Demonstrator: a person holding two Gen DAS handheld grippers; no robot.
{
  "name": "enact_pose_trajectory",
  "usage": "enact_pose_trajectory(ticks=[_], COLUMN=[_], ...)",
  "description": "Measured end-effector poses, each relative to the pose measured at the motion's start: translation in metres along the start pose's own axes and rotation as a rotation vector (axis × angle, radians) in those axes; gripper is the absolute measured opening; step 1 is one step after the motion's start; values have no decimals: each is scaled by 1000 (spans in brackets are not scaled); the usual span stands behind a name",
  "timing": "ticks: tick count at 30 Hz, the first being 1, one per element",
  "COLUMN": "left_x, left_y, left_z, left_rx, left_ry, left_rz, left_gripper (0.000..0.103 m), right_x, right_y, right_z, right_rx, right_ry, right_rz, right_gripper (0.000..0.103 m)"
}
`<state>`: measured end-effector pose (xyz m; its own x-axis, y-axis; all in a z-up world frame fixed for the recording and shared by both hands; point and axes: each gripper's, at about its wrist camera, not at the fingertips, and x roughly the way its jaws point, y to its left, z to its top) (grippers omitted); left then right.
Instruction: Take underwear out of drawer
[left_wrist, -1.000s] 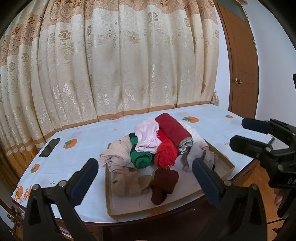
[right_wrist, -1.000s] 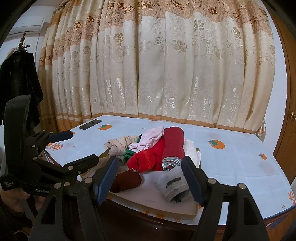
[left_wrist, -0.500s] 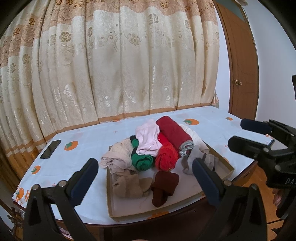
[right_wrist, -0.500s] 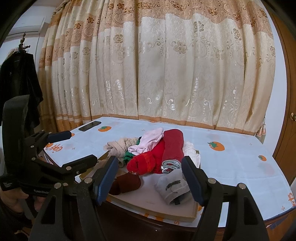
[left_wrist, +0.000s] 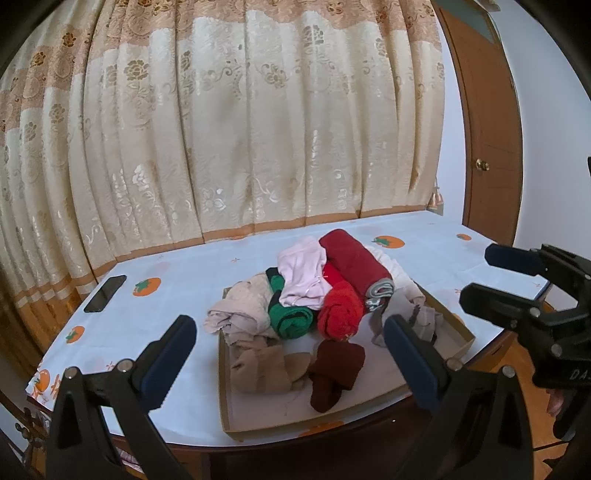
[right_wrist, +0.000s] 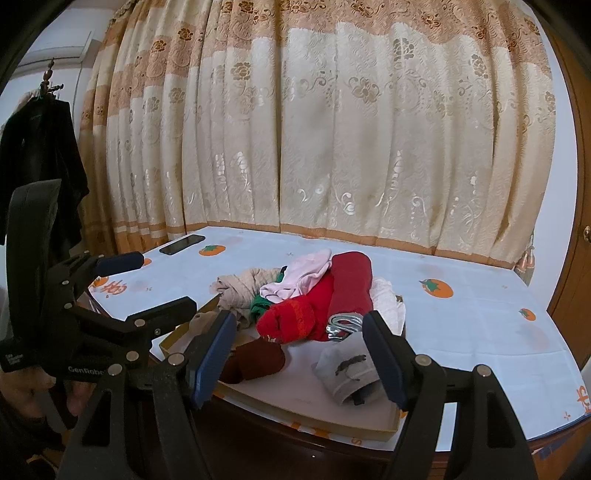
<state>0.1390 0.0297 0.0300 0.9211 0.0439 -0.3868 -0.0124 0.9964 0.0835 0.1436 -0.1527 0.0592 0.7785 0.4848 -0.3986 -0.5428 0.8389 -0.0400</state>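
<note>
Table (left_wrist: 192, 273): 1 drawer (left_wrist: 223, 373), 1 phone (left_wrist: 105, 288); 2 tools, left (left_wrist: 288, 345) & right (right_wrist: 297, 350), wide apart, empty

Clothes (left_wrist: 314, 295) lie piled in a tray (left_wrist: 221, 369) on the table (left_wrist: 177, 266); a phone (left_wrist: 105, 288) lies far left, curtain (left_wrist: 240, 147) behind.

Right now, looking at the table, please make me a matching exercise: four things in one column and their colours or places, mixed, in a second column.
Things:
1. rolled knit bundle
2. phone
3. rolled cloth beside the pink garment
4. folded cloth at the tray's near edge

Descriptions:
A. dark maroon
B. green
C. bright red
D. black, lying outside the tray

Pairs: 1-C, 2-D, 3-B, 4-A
</note>
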Motion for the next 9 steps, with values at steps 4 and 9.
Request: enact_pose_trajectory(ticks=[4,9], left_x=[1,2], left_y=[-3,-7], left_z=[0,0], left_rx=[12,20], left_ry=[-5,-5], left_rz=[-1,-8], left_gripper=[103,103], right_x=[2,2], right_y=[1,1], right_z=[-1,-1], right_rx=[-1,-6], right_ry=[5,8], right_rz=[4,6], right_gripper=[73,73])
